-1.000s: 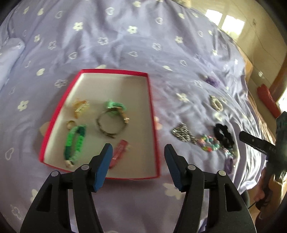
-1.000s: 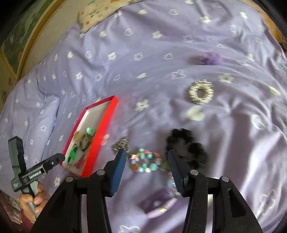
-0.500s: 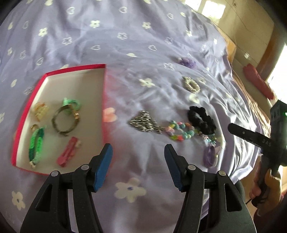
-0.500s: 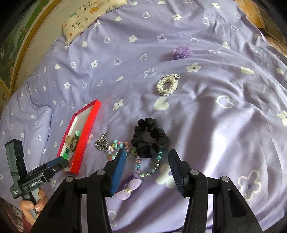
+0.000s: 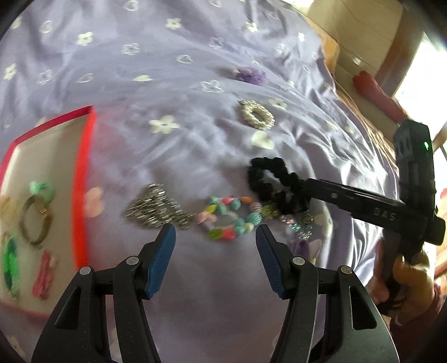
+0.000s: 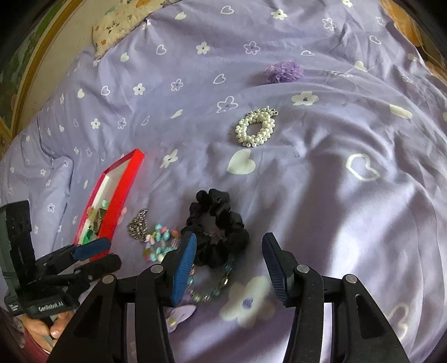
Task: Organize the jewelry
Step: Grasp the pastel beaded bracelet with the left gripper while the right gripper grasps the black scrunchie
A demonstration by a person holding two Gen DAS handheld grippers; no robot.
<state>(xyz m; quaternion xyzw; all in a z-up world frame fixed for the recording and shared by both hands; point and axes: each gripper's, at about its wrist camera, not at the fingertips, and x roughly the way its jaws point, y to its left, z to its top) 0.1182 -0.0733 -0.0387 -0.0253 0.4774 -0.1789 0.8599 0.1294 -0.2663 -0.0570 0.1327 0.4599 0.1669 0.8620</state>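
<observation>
Lavender bedding [image 6: 321, 195] printed with white hearts and flowers covers the whole scene, rumpled into soft folds, with a patterned pillow [image 6: 120, 19] at its far edge. On the sheet toward the left lies a red box [image 5: 83, 173] with a white inside, holding a bangle [image 5: 35, 220], a green bracelet [image 5: 11, 265], a pink clip [image 5: 43, 275] and a pale green piece [image 5: 42, 188]. Both grippers are spread wide with nothing between their blue pads. The left gripper [image 5: 215, 261] hangs just short of the loose jewelry; the right gripper [image 6: 229, 265] hovers low over the sheet beside the black scrunchie [image 6: 218, 223], its left pad close against the fabric ring. Left of the scrunchie, in a row and nearly touching, sit a colourful bead bracelet [image 5: 229, 215] and a silver chain heap [image 5: 155, 208]. A clear bead bracelet [image 6: 212, 287] lies partly under the scrunchie, with a lilac bow [image 6: 178, 312] just below. Farther up the bed rest a pearl bracelet [image 6: 255, 129] and, well apart, a purple flower [image 6: 283, 71].
</observation>
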